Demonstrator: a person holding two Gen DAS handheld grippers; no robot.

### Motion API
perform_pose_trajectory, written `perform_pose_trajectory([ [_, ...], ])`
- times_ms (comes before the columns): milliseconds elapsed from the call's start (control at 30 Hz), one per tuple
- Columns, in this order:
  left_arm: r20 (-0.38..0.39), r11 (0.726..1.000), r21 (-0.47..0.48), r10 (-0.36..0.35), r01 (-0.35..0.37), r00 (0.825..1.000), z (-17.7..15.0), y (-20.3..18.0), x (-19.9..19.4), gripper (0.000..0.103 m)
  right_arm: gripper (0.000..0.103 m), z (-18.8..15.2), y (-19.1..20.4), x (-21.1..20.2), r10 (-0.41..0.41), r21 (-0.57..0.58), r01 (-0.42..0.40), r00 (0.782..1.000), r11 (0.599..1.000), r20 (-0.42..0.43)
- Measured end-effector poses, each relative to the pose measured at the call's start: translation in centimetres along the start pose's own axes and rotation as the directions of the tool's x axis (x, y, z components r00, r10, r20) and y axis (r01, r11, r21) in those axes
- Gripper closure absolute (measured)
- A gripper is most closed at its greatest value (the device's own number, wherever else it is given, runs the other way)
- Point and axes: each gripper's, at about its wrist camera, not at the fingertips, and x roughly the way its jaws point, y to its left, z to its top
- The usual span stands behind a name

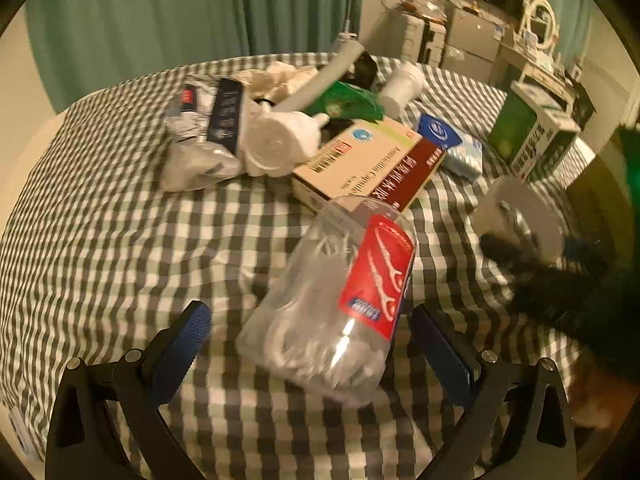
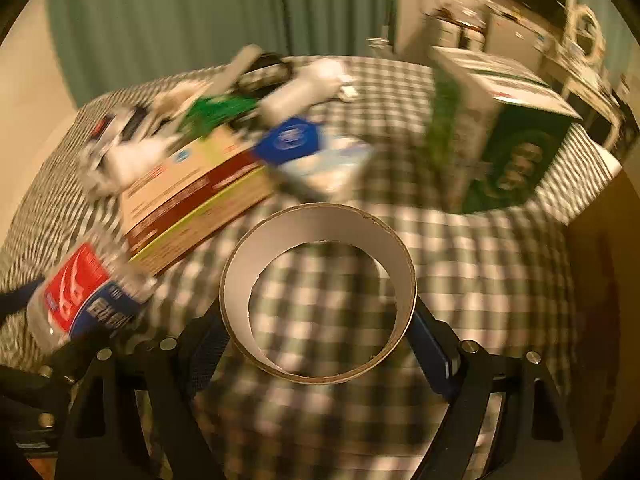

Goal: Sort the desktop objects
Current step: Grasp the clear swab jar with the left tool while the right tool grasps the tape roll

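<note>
We had barely begun: left tongs [image 1: 308, 344] gaped around the clear jar [image 1: 328, 300], right tongs [image 2: 320, 344] clamped on the tape roll [image 2: 318, 292], pile [image 1: 280, 128] unsorted on the bench [image 1: 100, 240].

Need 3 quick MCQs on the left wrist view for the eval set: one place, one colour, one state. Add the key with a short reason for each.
1. Where is the clear jar?
A) between the jaws of the left gripper
B) on the floor
C) on a shelf at the back

2. What is the main colour of the jar's label?
A) green
B) red
C) yellow

3. How does the jar sit?
A) upright
B) on its side
C) hanging in the air

Key:
1A, it lies in the gap between the two open jaws.
2B, the label is mostly red.
3B, it lies lengthwise on the checked cloth.
</note>
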Motion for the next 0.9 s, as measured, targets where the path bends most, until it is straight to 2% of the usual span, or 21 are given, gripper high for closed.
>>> perform_pose_trajectory([
  [100,-0.031,1.0,0.028,-0.007,0.008,0.999,0.1,-0.5,1.1,0.004,0.02,0.6,-2.0,-0.2,0.001,0.082,-0.001,1.0,0.997,0.002],
  [167,-0.035,1.0,0.024,-0.015,0.016,0.999,0.1,-0.3,1.3,0.024,0.02,0.8,-2.9,-0.2,0.015,0.128,-0.015,1.0,0.992,0.001],
  [233,-0.039,1.0,0.009,-0.02,0.02,0.999,0.2,0.1,1.2,0.026,0.02,0.9,-3.1,-0.4,0.017,0.145,-0.017,1.0,0.989,0.006],
  [367,-0.038,0.999,-0.025,-0.046,0.045,0.998,0.0,0.9,0.7,0.029,0.02,1.5,-2.2,-0.9,-0.003,0.106,0.0,1.0,0.994,0.022],
  [667,0.002,0.997,-0.039,-0.06,0.061,0.998,-1.2,1.9,-2.1,0.035,0.02,-0.1,-1.7,-4.3,0.003,0.043,-0.007,0.997,0.999,0.071],
  [900,0.013,0.997,-0.052,-0.059,0.059,0.998,-2.4,2.2,-3.7,0.036,0.02,-0.9,-1.1,-6.0,0.008,0.024,-0.01,0.996,1.0,0.087],
])
